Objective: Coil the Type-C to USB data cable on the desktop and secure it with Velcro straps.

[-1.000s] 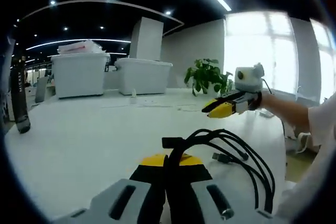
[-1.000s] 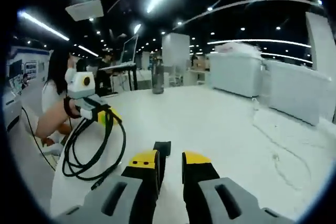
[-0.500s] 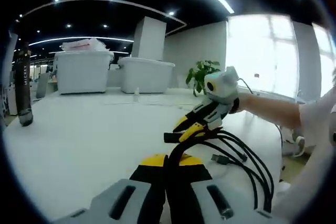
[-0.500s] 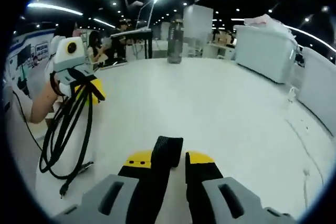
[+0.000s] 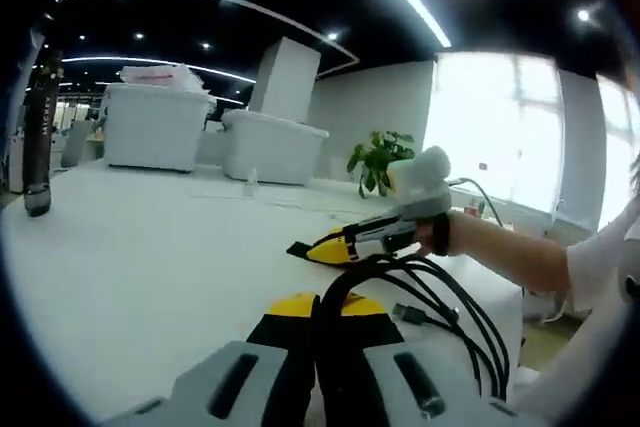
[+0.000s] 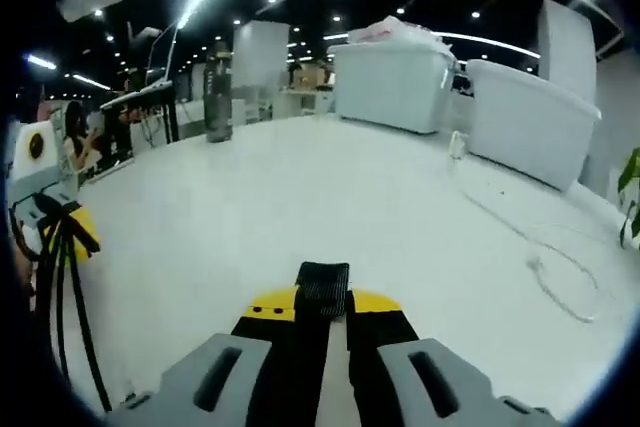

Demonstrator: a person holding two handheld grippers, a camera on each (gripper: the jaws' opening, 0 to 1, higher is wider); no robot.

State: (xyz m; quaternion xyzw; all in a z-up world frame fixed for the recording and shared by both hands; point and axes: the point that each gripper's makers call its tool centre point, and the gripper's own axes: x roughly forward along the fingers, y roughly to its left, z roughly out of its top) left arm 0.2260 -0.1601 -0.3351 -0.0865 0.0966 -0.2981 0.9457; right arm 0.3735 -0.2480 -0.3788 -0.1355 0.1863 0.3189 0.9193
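My left gripper (image 5: pixel 322 319) has its jaws pinched on the coiled black cable (image 5: pixel 440 302), whose loops bulge out to the right of the tips above the white desktop (image 5: pixel 140 247). My right gripper (image 6: pixel 322 315) is clamped on the black Velcro strap (image 6: pixel 323 287), which sticks up just past its yellow tips. In the left gripper view it reaches in from the right, just beyond the coil, with two white bins (image 5: pixel 272 145) far ahead.
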